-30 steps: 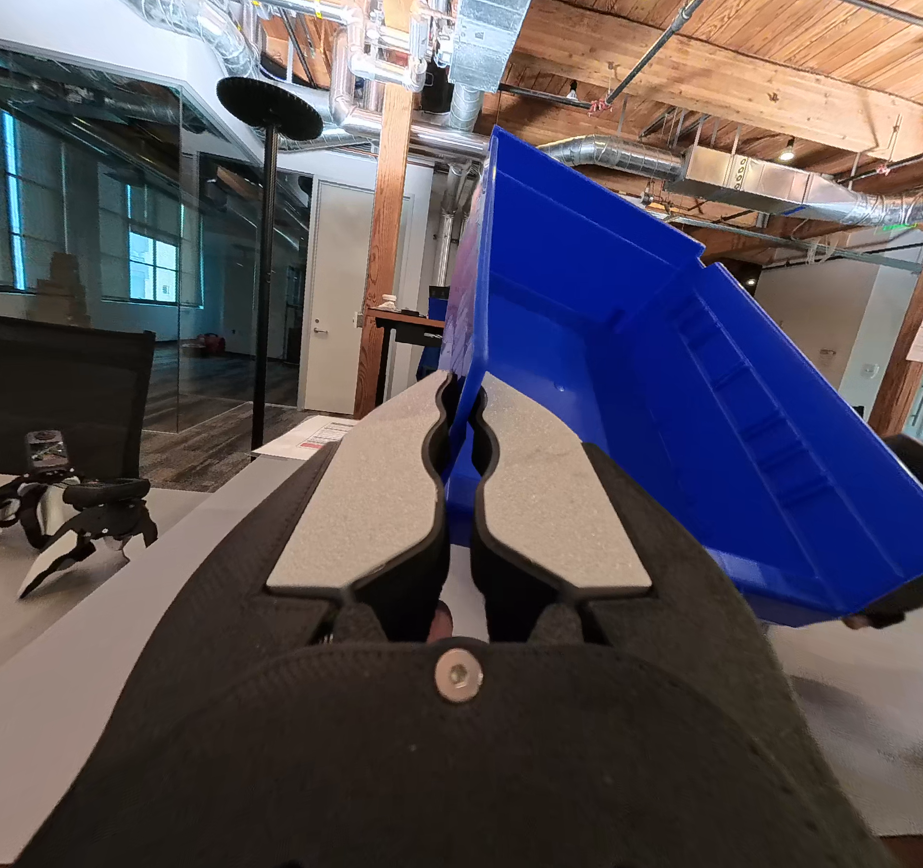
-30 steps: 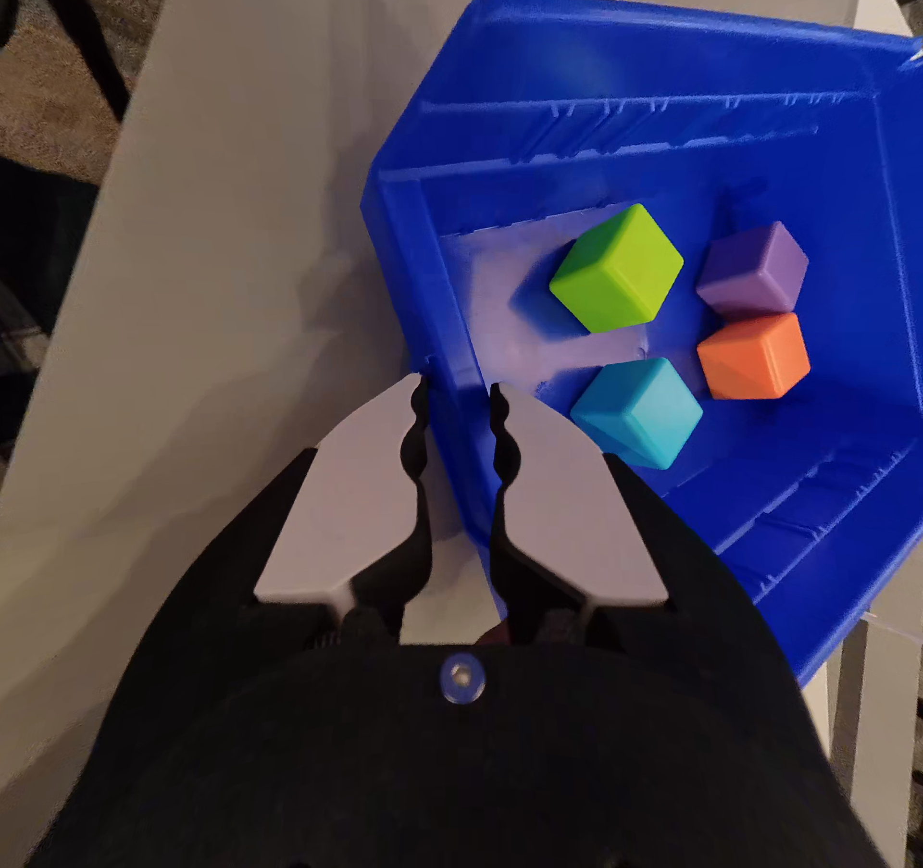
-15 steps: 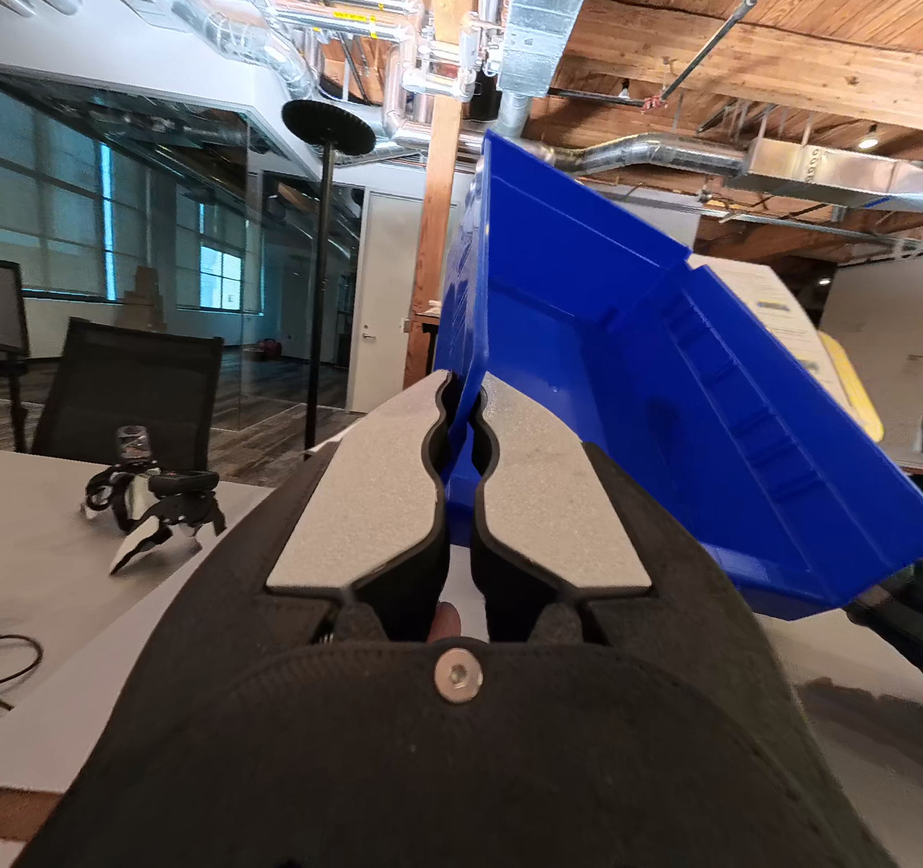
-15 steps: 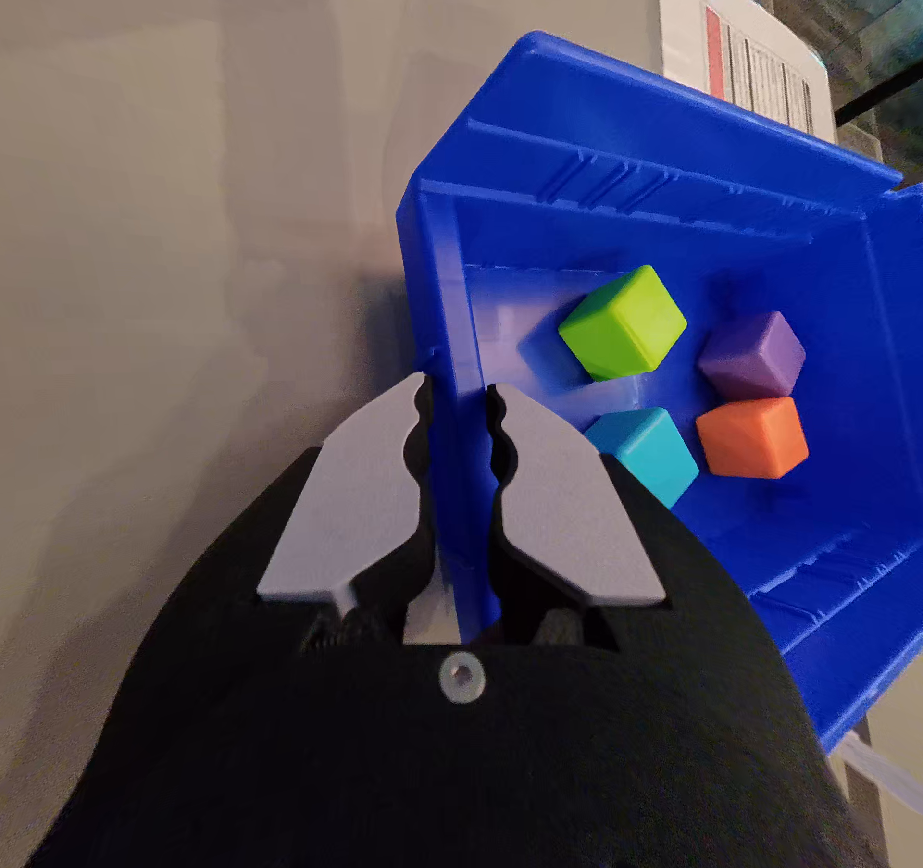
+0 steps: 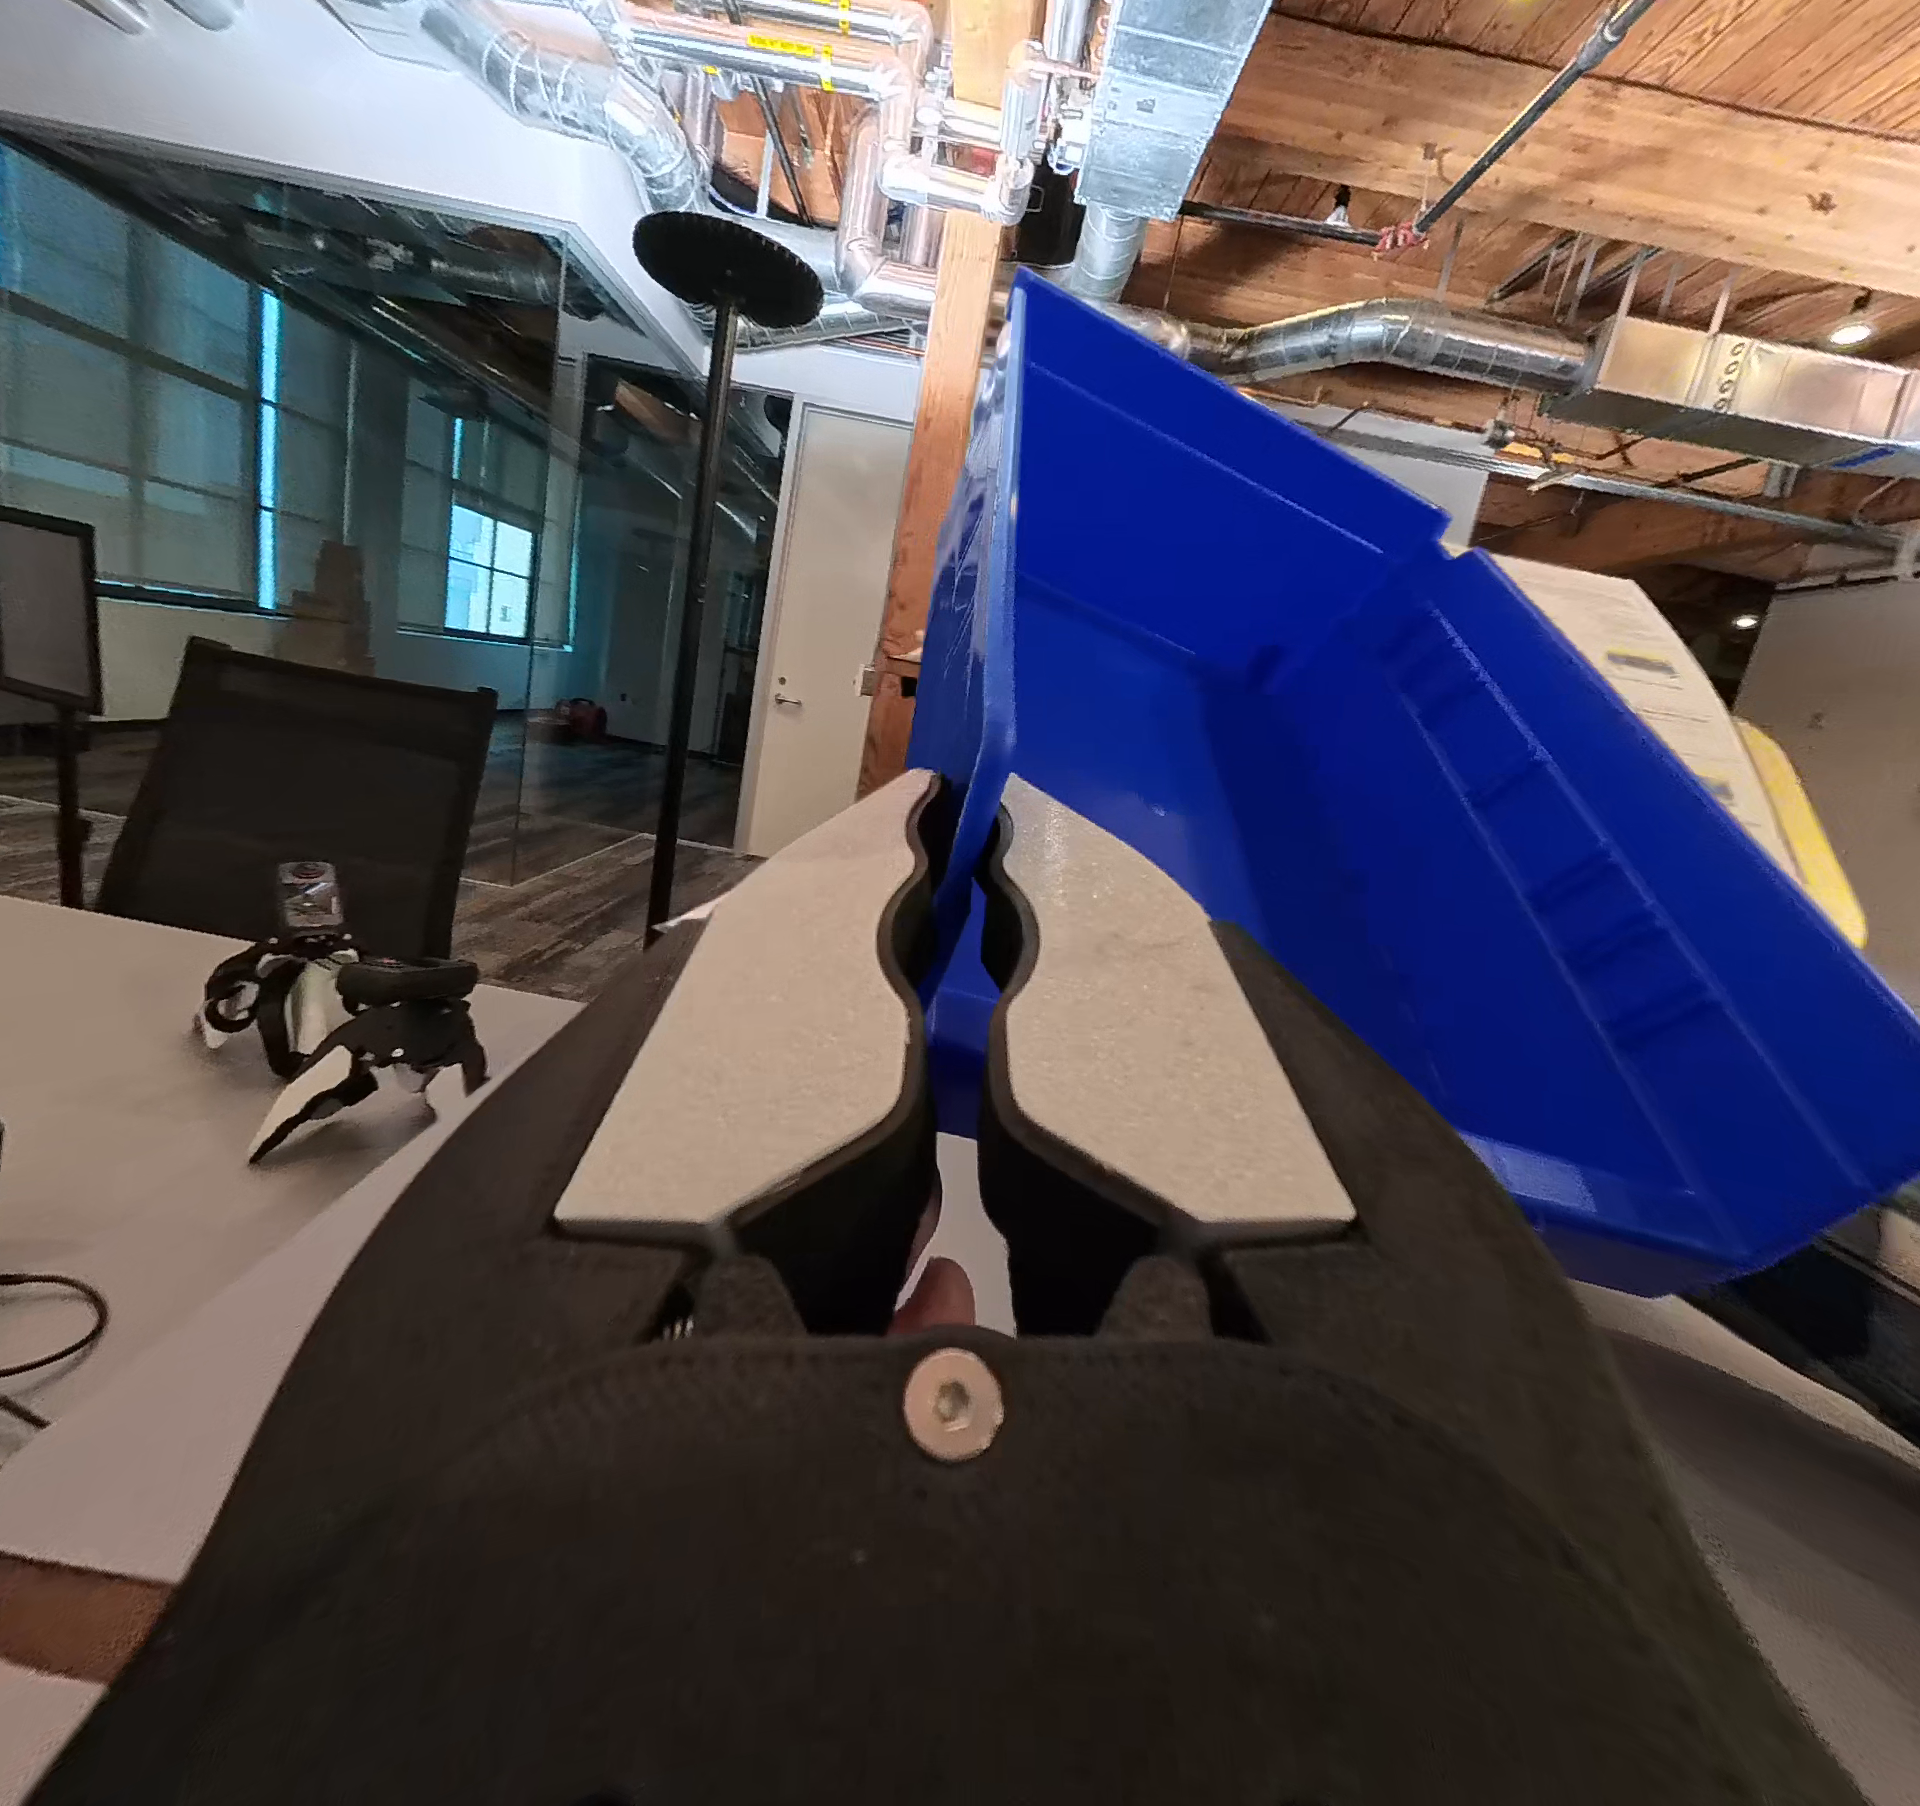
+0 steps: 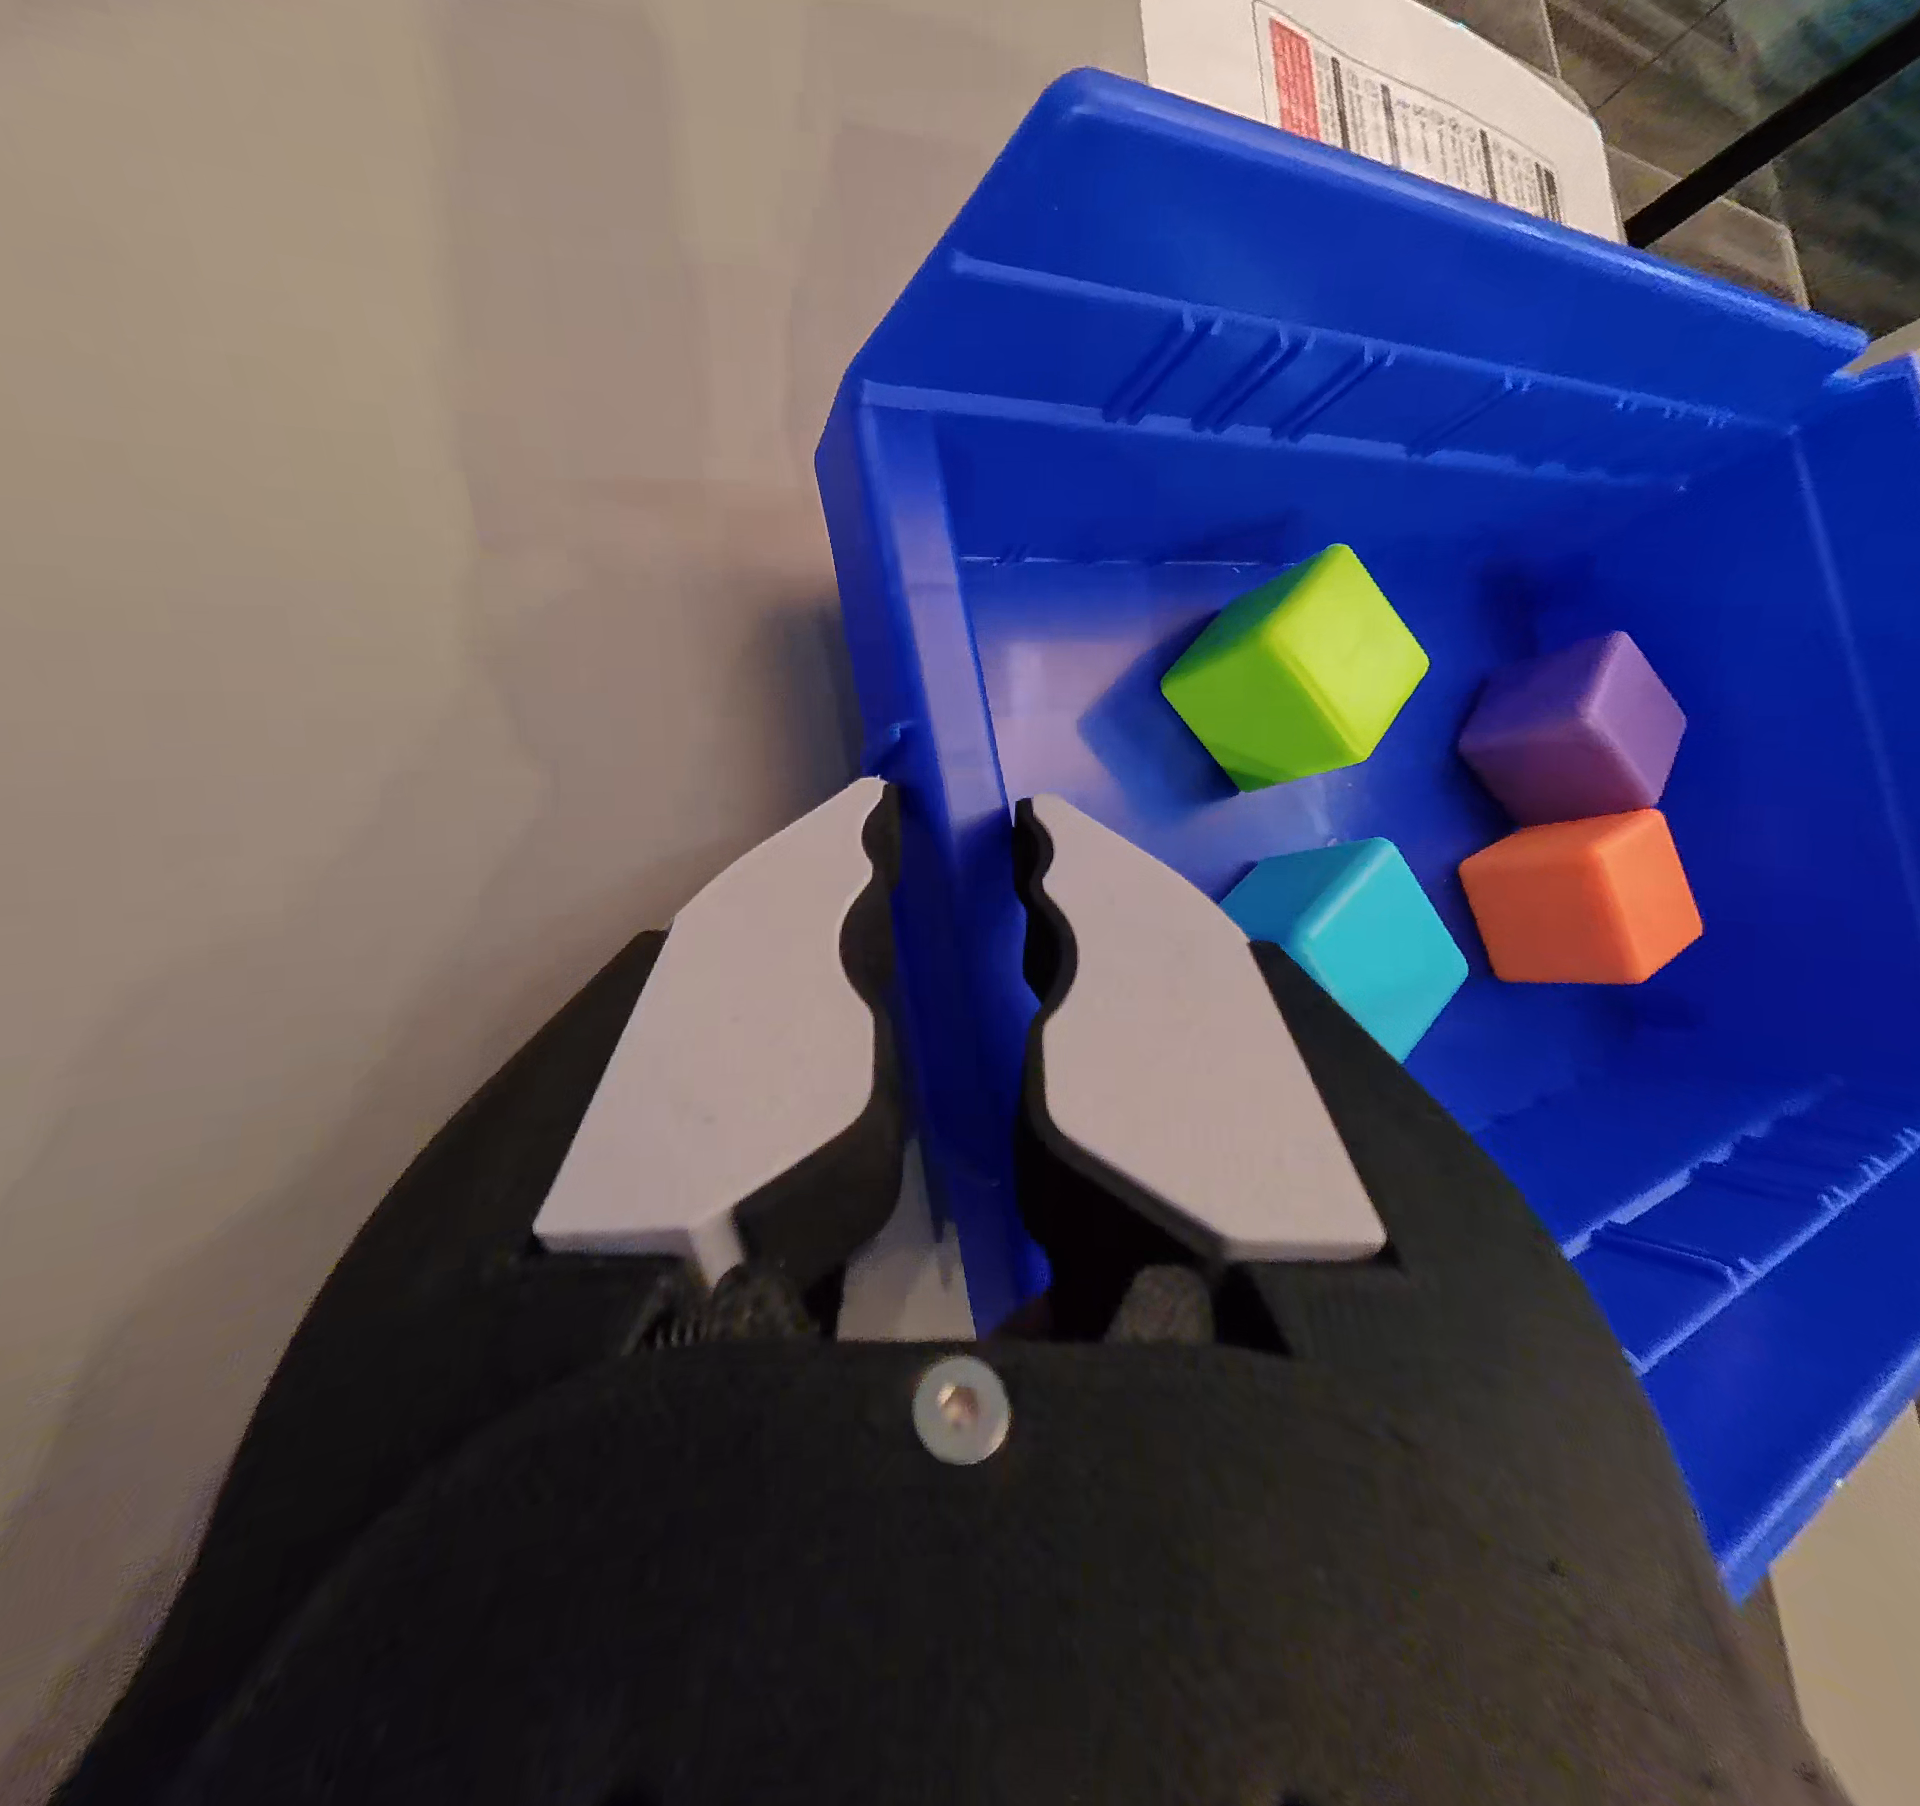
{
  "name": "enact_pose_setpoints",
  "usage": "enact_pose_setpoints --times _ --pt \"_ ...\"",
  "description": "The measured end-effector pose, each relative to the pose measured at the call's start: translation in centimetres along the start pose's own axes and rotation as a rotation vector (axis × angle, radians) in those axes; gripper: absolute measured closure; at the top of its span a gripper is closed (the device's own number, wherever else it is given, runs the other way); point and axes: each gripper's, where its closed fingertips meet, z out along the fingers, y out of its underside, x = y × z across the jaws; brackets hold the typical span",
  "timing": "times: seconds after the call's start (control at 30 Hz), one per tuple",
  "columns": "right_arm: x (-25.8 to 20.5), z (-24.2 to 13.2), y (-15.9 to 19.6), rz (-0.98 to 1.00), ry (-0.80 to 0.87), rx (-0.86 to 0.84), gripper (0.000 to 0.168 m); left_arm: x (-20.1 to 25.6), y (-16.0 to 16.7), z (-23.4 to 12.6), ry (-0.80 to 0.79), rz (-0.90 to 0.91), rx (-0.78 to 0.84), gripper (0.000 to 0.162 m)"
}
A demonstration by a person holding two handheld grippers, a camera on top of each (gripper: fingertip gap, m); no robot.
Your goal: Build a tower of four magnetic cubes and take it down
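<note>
Left gripper [image 5: 961, 821] clamped on one wall of the blue bin [image 5: 1351, 821]; right gripper [image 6: 951, 806] clamped on another wall of the bin [image 6: 1351, 426]. Held tilted above the grey tabletop [image 6: 416, 406]. Inside, on the bin floor: green cube [image 6: 1299, 665], purple cube [image 6: 1574, 728] touching orange cube [image 6: 1579, 899], teal cube [image 6: 1351, 935] beside the right gripper.

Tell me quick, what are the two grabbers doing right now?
Left gripper: shut on the wall of the blue bin.
Right gripper: shut on the blue bin's wall too, near the teal cube.
</note>
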Motion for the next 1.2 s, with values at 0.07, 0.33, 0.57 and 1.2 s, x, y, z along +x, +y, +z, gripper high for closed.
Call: enact_pose_setpoints --times 0.07,0.33,0.57,1.2 --pt "-0.2 -1.3 -0.1 -0.02 0.011 0.03 0.128 0.9 0.2 0.2 0.029 -0.018 -0.002 0.158" --pt "-1.2 -14.9 9.7 0.244 -0.033 0.081 0.124 6.5 1.3 0.7 0.251 -0.169 -0.016 0.159" --pt "1.8 -32.3 22.0 0.578 0.118 0.273 0.131 13.5 3.8 2.4 0.393 -0.241 -0.12 0.158" --pt "-3.3 -50.3 32.9 0.864 0.421 0.605 0.119 47.3 22.8 9.6 0.755 -0.238 -0.679 0.159"
